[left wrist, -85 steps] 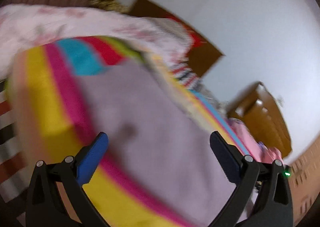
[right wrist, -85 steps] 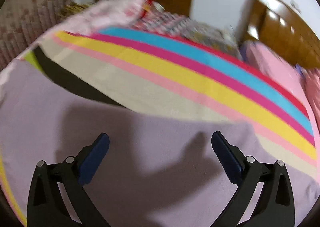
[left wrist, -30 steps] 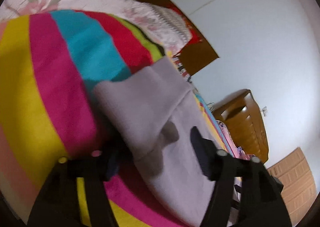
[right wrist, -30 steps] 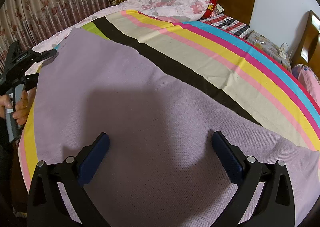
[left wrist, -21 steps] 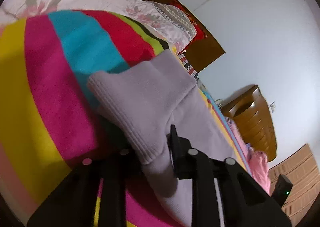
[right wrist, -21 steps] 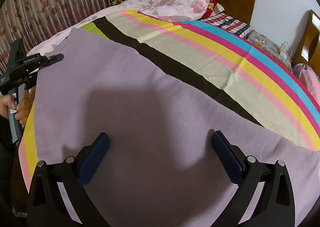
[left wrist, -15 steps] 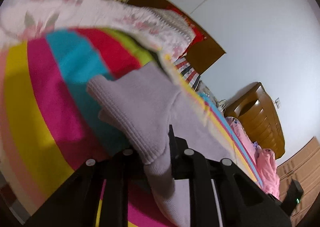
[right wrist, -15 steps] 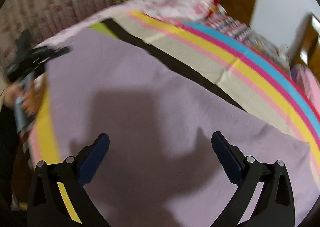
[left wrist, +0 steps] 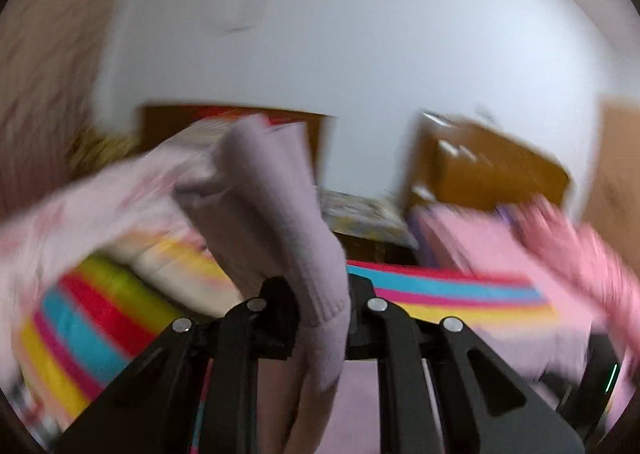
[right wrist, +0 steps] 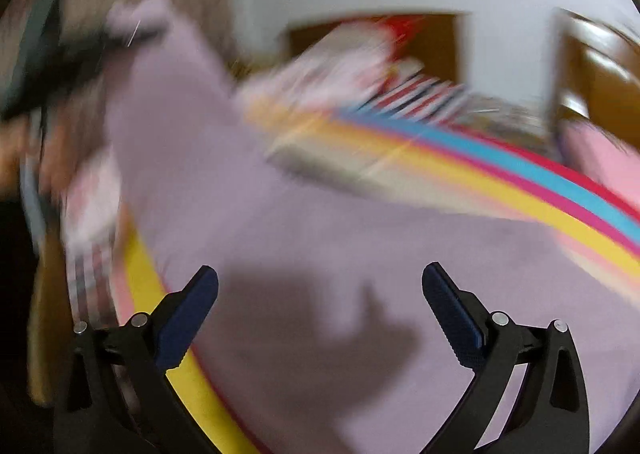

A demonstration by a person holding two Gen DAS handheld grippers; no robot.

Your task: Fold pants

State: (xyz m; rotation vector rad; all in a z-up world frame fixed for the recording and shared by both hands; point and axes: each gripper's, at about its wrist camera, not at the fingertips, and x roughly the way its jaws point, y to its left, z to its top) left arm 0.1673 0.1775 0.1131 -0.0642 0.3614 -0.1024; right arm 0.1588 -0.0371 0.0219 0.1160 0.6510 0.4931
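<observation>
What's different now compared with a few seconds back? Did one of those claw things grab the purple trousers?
Yes. The left gripper, open a few seconds ago, has shut on a corner of the lilac pants and lifted it up off the striped bedspread. The right gripper stayed open above the pants, holding nothing, and most of the pants still lie spread on the bed.

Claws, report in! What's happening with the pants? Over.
Left claw shut on pants, corner lifted. Right claw open above them. Nothing in the way.
</observation>
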